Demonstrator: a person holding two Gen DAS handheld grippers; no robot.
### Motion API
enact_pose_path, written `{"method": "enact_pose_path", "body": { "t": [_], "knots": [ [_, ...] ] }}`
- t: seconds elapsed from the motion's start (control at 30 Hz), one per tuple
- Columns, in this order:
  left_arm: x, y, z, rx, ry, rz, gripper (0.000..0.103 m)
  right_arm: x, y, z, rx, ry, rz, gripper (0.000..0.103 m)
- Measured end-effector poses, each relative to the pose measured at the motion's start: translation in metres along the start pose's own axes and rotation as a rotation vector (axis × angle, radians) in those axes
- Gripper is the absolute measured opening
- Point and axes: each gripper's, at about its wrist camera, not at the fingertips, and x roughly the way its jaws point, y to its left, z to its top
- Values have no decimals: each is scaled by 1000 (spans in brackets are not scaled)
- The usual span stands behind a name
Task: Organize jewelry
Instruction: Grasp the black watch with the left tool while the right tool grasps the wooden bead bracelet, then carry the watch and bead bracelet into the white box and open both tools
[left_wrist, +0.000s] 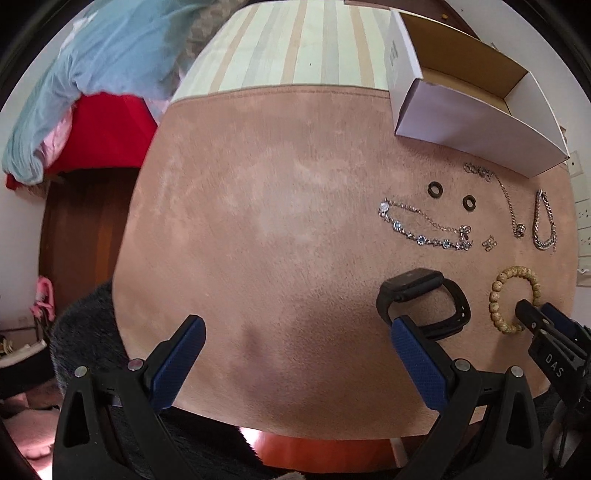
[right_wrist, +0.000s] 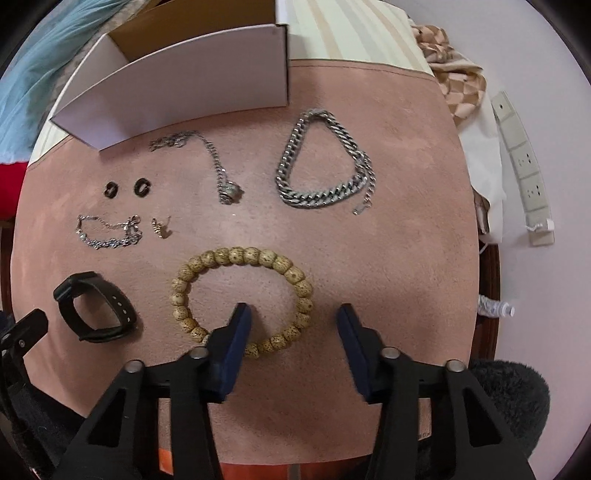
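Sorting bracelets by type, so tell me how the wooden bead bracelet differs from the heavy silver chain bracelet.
The bead bracelet is tan, of round speckled beads; the chain bracelet is silver, of flat metal links. The bead bracelet forms a round loop; the chain bracelet sags unevenly with a loose tail. Both lie flat on the pink mat.

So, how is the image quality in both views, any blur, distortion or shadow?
Left wrist view: strong fisheye bending, white box curved, slight blur at the edges. Right wrist view: sharper, beaded bracelet crisp, soft shadow under the right gripper.
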Motion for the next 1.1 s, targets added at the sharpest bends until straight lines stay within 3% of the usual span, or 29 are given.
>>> {"method": "enact_pose_path", "body": {
  "t": [0.07, 0.27, 0.4, 0.43, 0.57, 0.6, 0.67, 0.77, 1.1],
  "knots": [
    [4, 1, -1, -11, 15, -18, 103, -2, 2, 0, -9, 8, -5, 9],
    [13, -3, 1, -30, 30, -103, 102, -3, -20, -12, 25, 30, -7, 9],
    [19, -20, 4, 13, 17, -142, 102, -2, -31, -18, 48, 26, -11, 9],
    [19, -24, 5, 29, 5, -136, 98, -1, -34, -18, 49, 25, -10, 9],
    [21, -38, 8, 100, -41, -95, 56, 3, -37, -12, 39, 25, -21, 9],
    [21, -40, 9, 107, -43, -92, 52, 3, -36, -11, 32, 29, -24, 10],
    [23, -42, 9, 112, -46, -105, 32, 4, -37, -7, 29, 35, -27, 10],
    [29, -42, 9, 112, -53, -118, 21, 5, -37, -5, 24, 36, -32, 10],
    [43, -49, -5, 133, -95, -114, 9, 6, -35, -2, 22, 43, -37, 10]
  ]
}}
